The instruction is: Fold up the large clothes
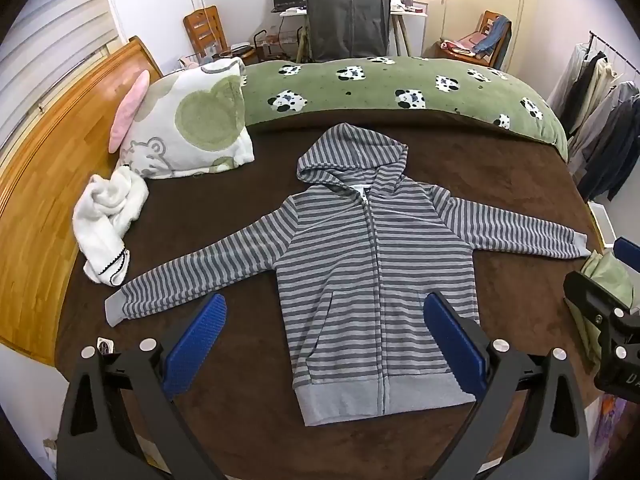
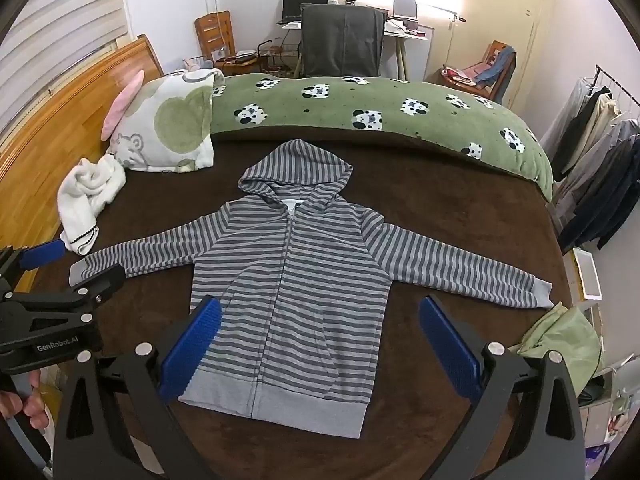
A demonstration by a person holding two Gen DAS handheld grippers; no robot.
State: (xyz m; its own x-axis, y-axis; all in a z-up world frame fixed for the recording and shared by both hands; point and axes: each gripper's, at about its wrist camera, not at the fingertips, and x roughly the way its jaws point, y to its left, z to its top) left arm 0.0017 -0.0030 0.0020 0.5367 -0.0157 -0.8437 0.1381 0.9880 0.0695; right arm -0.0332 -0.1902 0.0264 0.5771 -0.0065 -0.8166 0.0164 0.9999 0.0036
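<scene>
A grey striped zip hoodie [image 1: 372,264] [image 2: 296,272] lies flat and face up on the brown bed cover, hood toward the far side, both sleeves spread out to the sides. My left gripper [image 1: 324,308] hovers open above the hoodie's lower left part, its blue pads [image 1: 196,348] wide apart with nothing between them. Over the hem and the lower right side, my right gripper [image 2: 318,312] is also open and empty. In the right wrist view the left gripper's body [image 2: 52,312] shows at the left edge, held by a hand [image 2: 24,404].
A white-and-green pillow [image 1: 192,128] and a crumpled white cloth [image 1: 108,220] lie at the left by the wooden headboard [image 1: 52,168]. A rolled green cow-print blanket [image 1: 400,88] runs along the far side. A clothes rack [image 1: 600,120] stands at the right; a green cloth [image 2: 564,340] lies off the bed's right edge.
</scene>
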